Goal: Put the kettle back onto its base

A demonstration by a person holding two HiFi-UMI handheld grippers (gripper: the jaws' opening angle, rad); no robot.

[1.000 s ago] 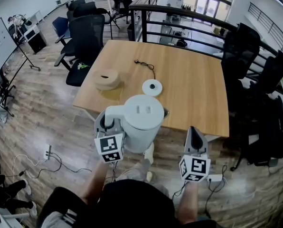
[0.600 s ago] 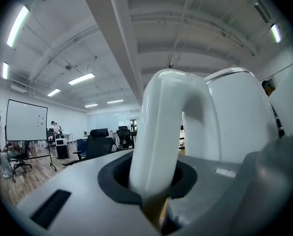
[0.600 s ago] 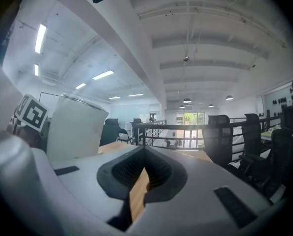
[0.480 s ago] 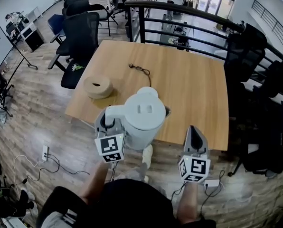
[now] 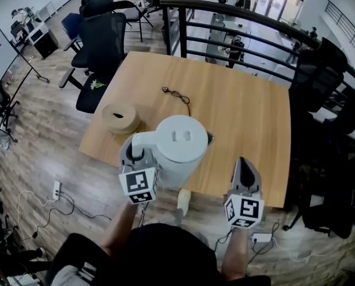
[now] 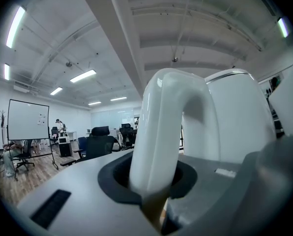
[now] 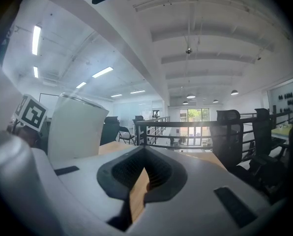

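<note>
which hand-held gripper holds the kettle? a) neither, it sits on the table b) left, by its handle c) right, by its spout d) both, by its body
b: the left hand-held gripper is clamped on the handle of the white kettle; the right hand-held gripper holds nothing.

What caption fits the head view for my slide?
Left gripper holds the white kettle by its handle over the wooden table; right gripper shut, empty.

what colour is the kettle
White all over. The kettle shows best in the head view.
</note>
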